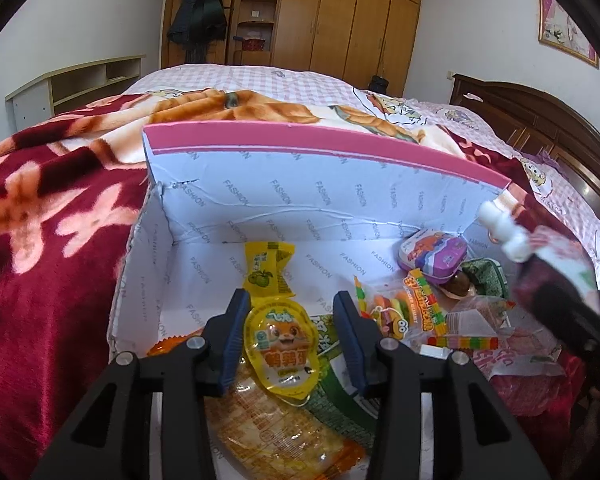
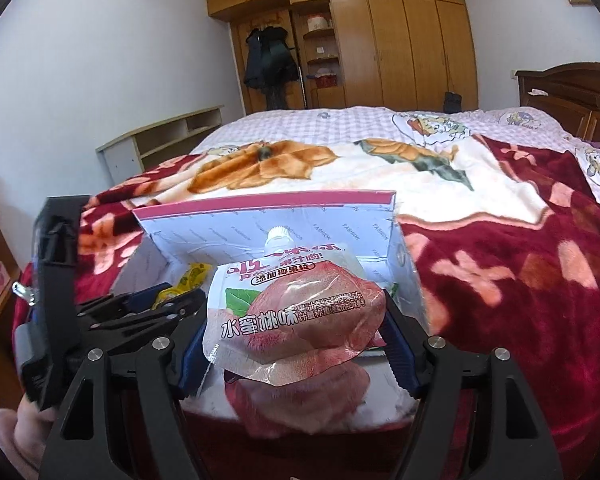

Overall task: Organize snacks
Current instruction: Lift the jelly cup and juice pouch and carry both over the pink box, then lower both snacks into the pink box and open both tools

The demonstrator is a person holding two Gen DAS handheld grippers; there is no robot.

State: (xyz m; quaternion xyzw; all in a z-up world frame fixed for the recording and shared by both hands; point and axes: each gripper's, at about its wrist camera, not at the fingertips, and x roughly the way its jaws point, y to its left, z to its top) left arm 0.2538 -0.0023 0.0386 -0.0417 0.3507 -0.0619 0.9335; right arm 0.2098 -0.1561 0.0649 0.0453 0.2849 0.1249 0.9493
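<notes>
A white cardboard box [image 1: 260, 208] with a pink rim lies open on the bed and holds several snacks. My left gripper [image 1: 290, 316] is inside the box with its jaws apart around a yellow jelly cup [image 1: 282, 348], not pressing it. A yellow candy [image 1: 269, 268] lies just beyond. My right gripper [image 2: 296, 340] is shut on a peach jelly pouch [image 2: 296, 308] with a white cap, held above the box's [image 2: 260, 216] near right side. The pouch also shows at the right in the left wrist view [image 1: 556, 264].
In the box lie a purple tin [image 1: 434, 254], gummy packets [image 1: 404, 312], a green packet [image 1: 486, 276] and a cracker pack [image 1: 268, 428]. A red floral blanket [image 2: 520, 280] covers the bed around the box. A wooden headboard [image 1: 540, 128] stands at the right, wardrobes behind.
</notes>
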